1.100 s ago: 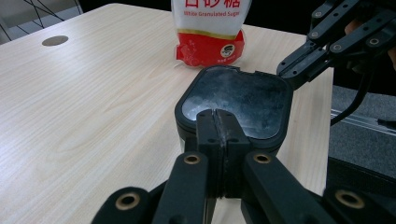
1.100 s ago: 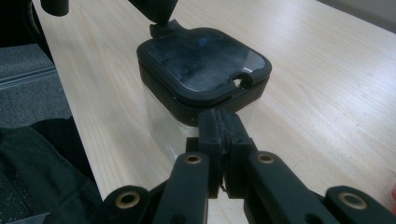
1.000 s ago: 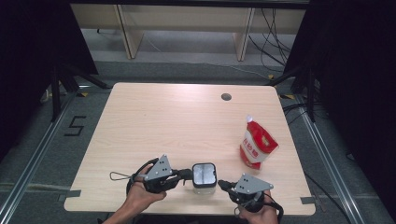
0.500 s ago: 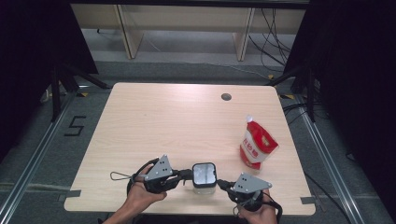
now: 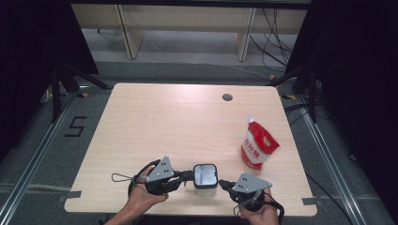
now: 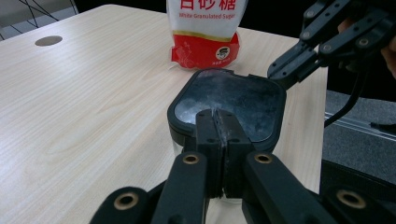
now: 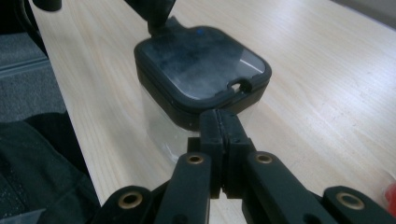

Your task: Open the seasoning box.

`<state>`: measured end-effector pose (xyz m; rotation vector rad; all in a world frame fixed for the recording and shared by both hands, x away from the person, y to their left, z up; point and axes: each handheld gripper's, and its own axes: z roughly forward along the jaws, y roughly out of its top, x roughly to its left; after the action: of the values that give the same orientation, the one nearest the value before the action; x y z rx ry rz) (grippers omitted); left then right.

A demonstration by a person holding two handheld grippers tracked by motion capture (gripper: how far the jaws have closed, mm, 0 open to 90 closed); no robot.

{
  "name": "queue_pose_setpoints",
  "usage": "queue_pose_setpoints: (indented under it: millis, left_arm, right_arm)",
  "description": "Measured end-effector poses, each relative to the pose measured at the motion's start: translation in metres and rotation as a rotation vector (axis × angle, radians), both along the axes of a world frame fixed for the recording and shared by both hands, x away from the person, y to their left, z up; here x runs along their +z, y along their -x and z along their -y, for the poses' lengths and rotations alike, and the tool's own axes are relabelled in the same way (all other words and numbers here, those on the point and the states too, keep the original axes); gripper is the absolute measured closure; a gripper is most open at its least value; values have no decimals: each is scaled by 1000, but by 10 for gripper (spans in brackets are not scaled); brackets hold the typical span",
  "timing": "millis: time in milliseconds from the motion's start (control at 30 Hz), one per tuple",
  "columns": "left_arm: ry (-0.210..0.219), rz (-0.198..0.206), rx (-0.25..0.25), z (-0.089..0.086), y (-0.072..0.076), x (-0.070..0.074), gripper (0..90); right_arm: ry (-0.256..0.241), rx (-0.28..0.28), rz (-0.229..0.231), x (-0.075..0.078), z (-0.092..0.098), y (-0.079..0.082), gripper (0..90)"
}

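The wooden table (image 5: 187,126) carries the work at its near edge, with a round grommet hole (image 5: 227,97) near its far side. Toward the right side stands a red-and-white pouch of white granulated sugar (image 5: 258,146), upright and well apart from the grippers.

The person's forearms come in from the bottom of the high view, low over the near edge. The left hand (image 5: 141,197) lies flat-wristed, aiming the left gripper (image 5: 188,176) rightward, roughly level with the tabletop. The right hand (image 5: 256,213) sits closer to the table's edge and angles the right gripper (image 5: 224,184) leftward and slightly away from the person.

Between the two tips stands a small clear container with a black-rimmed lid (image 5: 205,176), close to the near edge and about midway along it.

In the left gripper view the jaws are pressed together with no gap, their tip resting on the near rim of the lid (image 6: 231,105); whether anything is pinched between them cannot be told. In the right gripper view the jaws are likewise closed flat against each other, their tip meeting the lid's rim (image 7: 203,65) just below a small notch; nothing shows between them.
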<state>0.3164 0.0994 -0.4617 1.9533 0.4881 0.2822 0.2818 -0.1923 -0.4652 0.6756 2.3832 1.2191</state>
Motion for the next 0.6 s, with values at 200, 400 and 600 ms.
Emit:
queue_pose_setpoints:
  millis: [200, 400, 600]
  left_arm:
    - [-15, 22, 17, -3, 0, 1, 856]
    - [-19, 21, 9, -4, -1, 2, 858]
    - [-12, 16, 11, -5, 0, 0, 864]
  right_arm:
    - [4, 12, -9, -2, 0, -1, 900]
    - [-4, 23, -11, -3, 0, -2, 898]
    - [-16, 26, -14, -3, 0, 0, 897]
